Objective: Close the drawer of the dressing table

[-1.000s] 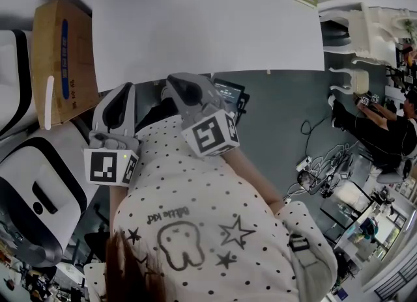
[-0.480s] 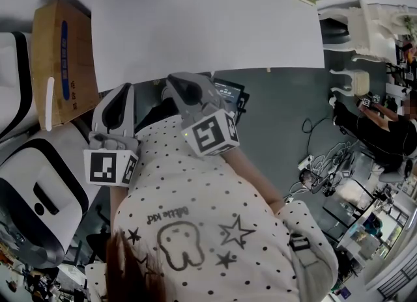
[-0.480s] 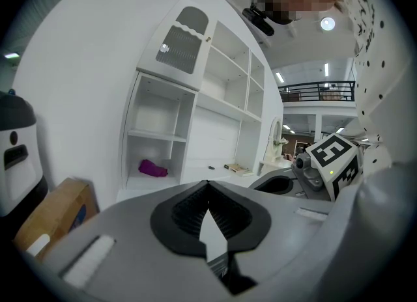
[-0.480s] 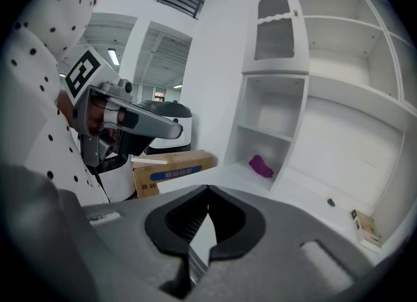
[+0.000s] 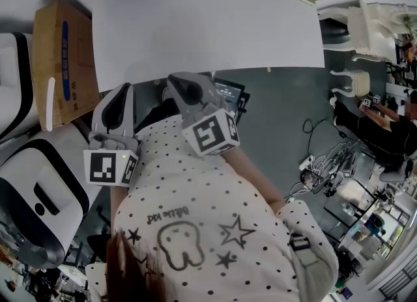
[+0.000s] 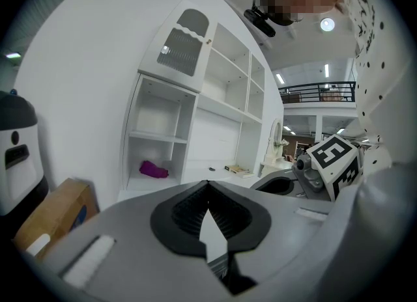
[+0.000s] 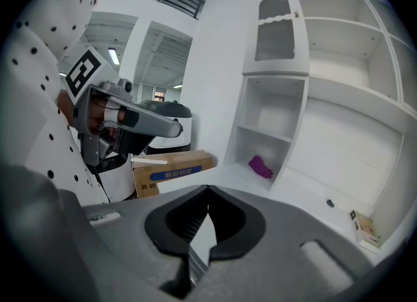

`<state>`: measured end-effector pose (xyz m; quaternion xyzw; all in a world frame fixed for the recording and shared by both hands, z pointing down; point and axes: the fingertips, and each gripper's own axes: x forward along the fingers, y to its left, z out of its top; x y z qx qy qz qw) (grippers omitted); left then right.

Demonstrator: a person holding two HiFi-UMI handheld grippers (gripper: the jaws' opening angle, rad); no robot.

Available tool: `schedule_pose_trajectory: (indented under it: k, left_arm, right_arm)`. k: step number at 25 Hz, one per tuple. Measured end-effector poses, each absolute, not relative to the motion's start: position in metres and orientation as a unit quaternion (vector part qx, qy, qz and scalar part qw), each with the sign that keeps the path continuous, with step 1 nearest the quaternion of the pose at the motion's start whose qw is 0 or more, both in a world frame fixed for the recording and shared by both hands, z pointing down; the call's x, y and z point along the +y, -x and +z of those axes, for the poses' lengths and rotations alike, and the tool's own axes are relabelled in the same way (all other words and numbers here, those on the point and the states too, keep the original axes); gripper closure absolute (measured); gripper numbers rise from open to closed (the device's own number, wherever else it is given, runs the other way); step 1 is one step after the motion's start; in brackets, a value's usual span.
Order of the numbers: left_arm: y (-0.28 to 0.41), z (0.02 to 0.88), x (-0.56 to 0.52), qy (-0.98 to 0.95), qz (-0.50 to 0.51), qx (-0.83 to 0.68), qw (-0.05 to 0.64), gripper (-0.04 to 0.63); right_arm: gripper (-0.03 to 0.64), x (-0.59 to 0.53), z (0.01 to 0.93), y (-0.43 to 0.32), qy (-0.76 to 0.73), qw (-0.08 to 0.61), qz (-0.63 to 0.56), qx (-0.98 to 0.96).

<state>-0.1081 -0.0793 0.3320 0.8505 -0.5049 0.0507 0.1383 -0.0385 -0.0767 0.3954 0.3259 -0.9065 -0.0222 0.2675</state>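
White dressing table (image 5: 208, 27) fills upper centre of head view; drawer hidden under top. Left gripper (image 5: 122, 92), right gripper (image 5: 179, 81) at its lower edge, jaws of both together, empty. Cardboard box (image 5: 58, 60) upper left; purple object (image 6: 153, 169) on shelf (image 6: 137, 179)

Purple shelf item (image 6: 154, 169), perhaps cloth, indistinct

Almost no change over the last sec. Far off to the right of the R gripper (image 5: 187, 87), in the bkgd: slight shift in the person (image 5: 384, 131) at the bench, arms and upper body moved a touch. Tiny drift of the whole head view too, approx. a hair.
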Motion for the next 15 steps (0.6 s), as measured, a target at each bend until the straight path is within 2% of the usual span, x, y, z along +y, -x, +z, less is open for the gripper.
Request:
schedule_pose_trajectory:
  k: [15]
  left_arm:
    - [0.1054, 0.3320, -0.0776, -0.850, 0.049, -0.504, 0.141, 0.595]
  right_arm:
    - [0.615, -0.0752, 0.3930, 0.0369, -0.327, 0.266, -0.017, -0.907]
